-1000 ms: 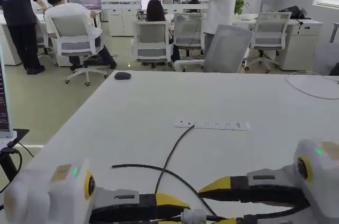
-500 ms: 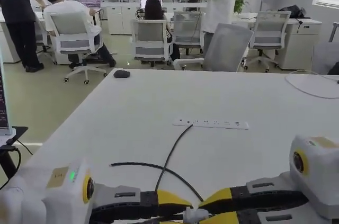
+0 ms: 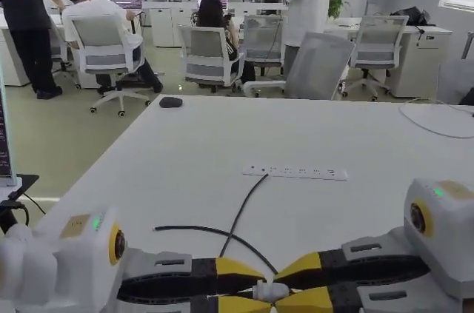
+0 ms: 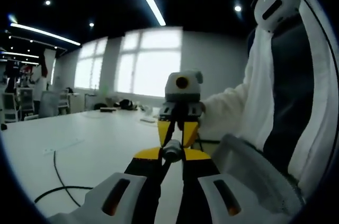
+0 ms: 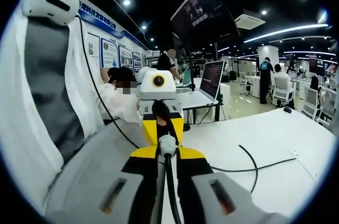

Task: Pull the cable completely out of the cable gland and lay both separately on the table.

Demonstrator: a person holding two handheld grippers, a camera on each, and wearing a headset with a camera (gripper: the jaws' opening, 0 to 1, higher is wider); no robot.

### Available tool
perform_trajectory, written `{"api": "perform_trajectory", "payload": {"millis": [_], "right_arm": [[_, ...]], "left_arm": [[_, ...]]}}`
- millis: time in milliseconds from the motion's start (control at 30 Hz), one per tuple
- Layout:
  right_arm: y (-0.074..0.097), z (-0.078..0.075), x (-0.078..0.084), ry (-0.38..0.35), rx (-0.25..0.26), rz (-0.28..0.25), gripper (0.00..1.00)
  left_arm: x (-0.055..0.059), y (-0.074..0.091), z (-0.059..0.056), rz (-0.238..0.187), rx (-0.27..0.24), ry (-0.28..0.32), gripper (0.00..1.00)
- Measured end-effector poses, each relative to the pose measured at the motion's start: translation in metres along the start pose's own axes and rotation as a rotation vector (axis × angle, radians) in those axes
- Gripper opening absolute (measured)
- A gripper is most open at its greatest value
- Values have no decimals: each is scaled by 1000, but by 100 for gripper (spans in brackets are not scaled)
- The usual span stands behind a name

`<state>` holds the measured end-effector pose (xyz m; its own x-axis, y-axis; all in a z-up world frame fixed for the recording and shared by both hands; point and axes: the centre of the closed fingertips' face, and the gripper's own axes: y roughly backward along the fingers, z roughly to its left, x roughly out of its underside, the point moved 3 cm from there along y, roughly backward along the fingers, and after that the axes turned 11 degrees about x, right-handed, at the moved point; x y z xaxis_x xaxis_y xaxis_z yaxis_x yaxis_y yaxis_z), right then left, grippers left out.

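The cable gland [image 3: 265, 292] was clamped in the closed left gripper [image 4: 172, 155], on the near side of the power strip [image 3: 296, 173]; the cable [image 3: 207, 231] entering it was pinched by the closed right gripper [image 5: 165, 152].

We saw bright, even light on the white table [image 3: 185, 150], with faint shadows. Windows [image 4: 151, 57] glared white in the left gripper view; both gripper views bent and darkened toward edges.
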<state>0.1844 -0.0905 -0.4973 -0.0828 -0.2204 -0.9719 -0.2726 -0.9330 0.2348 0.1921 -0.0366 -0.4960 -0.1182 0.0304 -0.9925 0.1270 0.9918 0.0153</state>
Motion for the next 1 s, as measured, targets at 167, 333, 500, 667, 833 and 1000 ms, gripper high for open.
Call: {"api": "perform_trajectory", "payload": {"millis": [167, 333, 500, 667, 833, 1000], "right_arm": [[3, 2, -7, 96, 1, -3, 9], [4, 3, -9, 267, 29, 21, 9], [3, 6, -9, 402, 46, 51, 9], [2, 4, -7, 419, 54, 38, 10], [1, 2, -7, 402, 62, 16, 12], [1, -9, -14, 110, 90, -49, 25]], "left_arm": [[-4, 1, 2, 1, 28, 39, 13], [-4, 2, 2, 2, 40, 105, 13], [-4, 3, 2, -12, 45, 148, 13], [-5, 3, 4, -20, 40, 159, 14], [-6, 4, 4, -24, 27, 120, 14], [-8, 3, 4, 4, 14, 12, 15]]}}
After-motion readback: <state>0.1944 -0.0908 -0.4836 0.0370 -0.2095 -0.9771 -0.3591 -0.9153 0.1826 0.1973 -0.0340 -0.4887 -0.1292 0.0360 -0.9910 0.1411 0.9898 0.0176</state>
